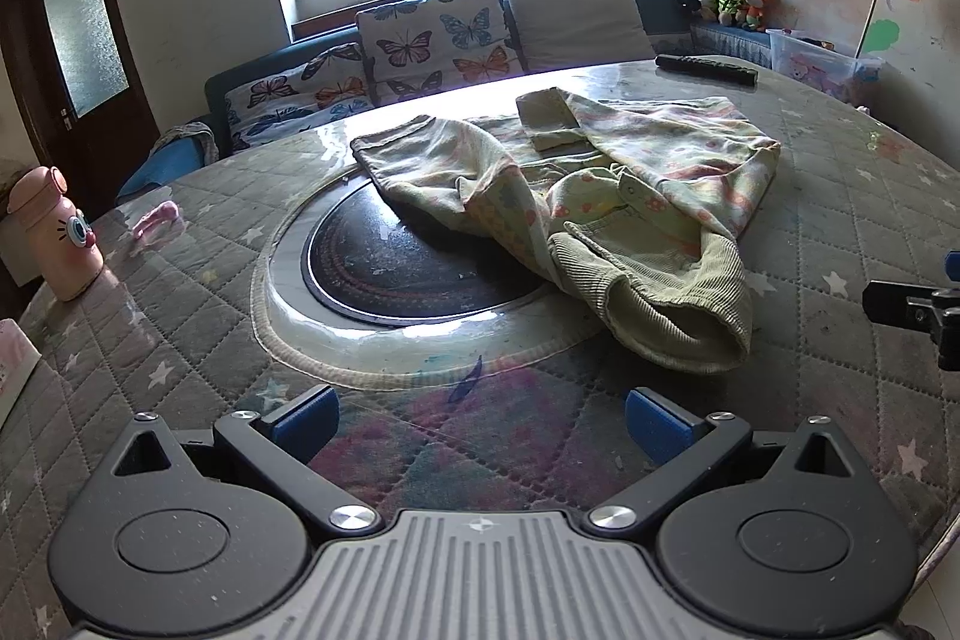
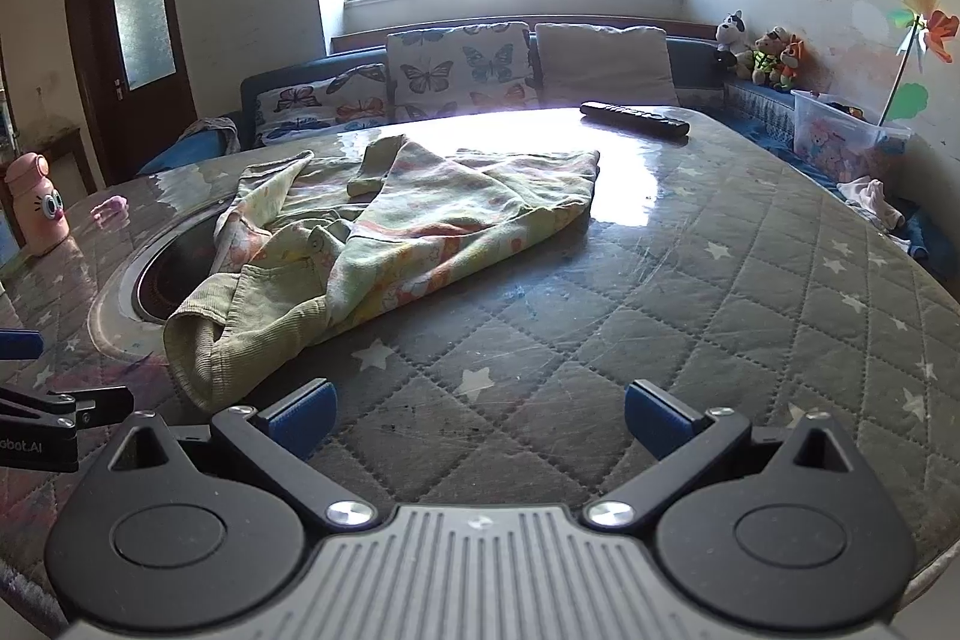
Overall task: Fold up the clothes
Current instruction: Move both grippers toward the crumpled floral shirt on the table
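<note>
Jacket (image 1: 600,196) lying crumpled and unfolded on the quilted worktop (image 1: 180,292), partly over the dark inset disc (image 1: 396,274); from the left tongs (image 1: 477,427) it sits toward 1 o'clock, from the right tongs (image 2: 477,418) toward 11 o'clock. Both tongs are spread wide and grip nothing, poised low at the near edge, probably to approach the near corduroy sleeve (image 1: 678,310). Remote (image 1: 705,69) at 12 o'clock, bottle (image 1: 57,232) at 9 o'clock, both apart from the cloth.
</note>
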A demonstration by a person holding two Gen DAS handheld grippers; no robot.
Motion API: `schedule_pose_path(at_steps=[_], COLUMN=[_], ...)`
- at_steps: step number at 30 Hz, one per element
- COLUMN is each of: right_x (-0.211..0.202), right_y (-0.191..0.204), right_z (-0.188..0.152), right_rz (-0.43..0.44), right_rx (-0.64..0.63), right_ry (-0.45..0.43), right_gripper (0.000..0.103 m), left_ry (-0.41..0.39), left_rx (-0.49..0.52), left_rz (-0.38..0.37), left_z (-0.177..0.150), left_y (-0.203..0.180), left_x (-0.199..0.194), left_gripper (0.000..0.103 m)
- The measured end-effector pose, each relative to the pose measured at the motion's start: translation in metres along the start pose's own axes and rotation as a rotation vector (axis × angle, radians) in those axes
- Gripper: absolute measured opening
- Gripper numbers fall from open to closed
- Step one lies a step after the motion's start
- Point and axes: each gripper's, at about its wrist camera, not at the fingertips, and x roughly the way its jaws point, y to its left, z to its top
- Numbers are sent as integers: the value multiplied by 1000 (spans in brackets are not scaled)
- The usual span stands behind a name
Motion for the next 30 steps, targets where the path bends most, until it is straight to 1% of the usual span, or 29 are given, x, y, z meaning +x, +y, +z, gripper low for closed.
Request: schedule_pose_path(at_steps=[30], right_x=[4], right_y=[12], right_z=[-3], right_rz=[31], right_rx=[-28], right_ry=[24], right_gripper=[103], left_ry=[14], left_rx=[8], left_rz=[-19], left_z=[-3], left_y=[-4], left_x=[0], left_gripper=[103])
